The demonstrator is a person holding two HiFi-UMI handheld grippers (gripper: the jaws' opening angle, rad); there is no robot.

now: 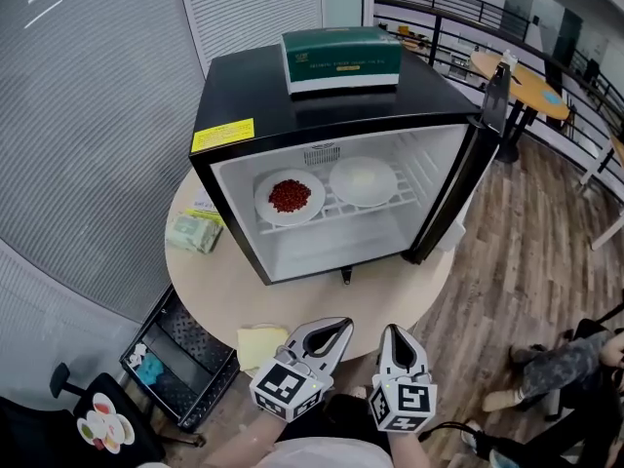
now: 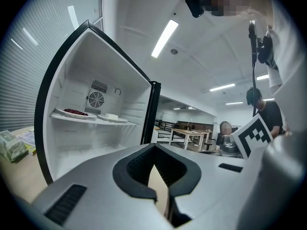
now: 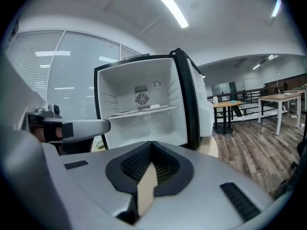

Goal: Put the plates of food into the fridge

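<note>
The black mini fridge (image 1: 292, 96) stands on a round table with its door (image 1: 480, 159) swung open to the right. On its wire shelf lie a plate of red food (image 1: 290, 197) and, to its right, a white plate of pale food (image 1: 363, 181). Both plates also show in the left gripper view, the red food plate (image 2: 74, 112) and the pale food plate (image 2: 111, 117). My left gripper (image 1: 344, 324) and right gripper (image 1: 394, 331) hover side by side at the table's near edge, well short of the fridge. Both are shut and empty.
A green box (image 1: 341, 58) rests on the fridge top. A greenish packet (image 1: 193, 232) lies on the table (image 1: 322, 295) left of the fridge, a yellow pad (image 1: 261, 344) at its front edge. A black wire cart (image 1: 180, 359) stands below left. A person sits at lower right (image 1: 561, 373).
</note>
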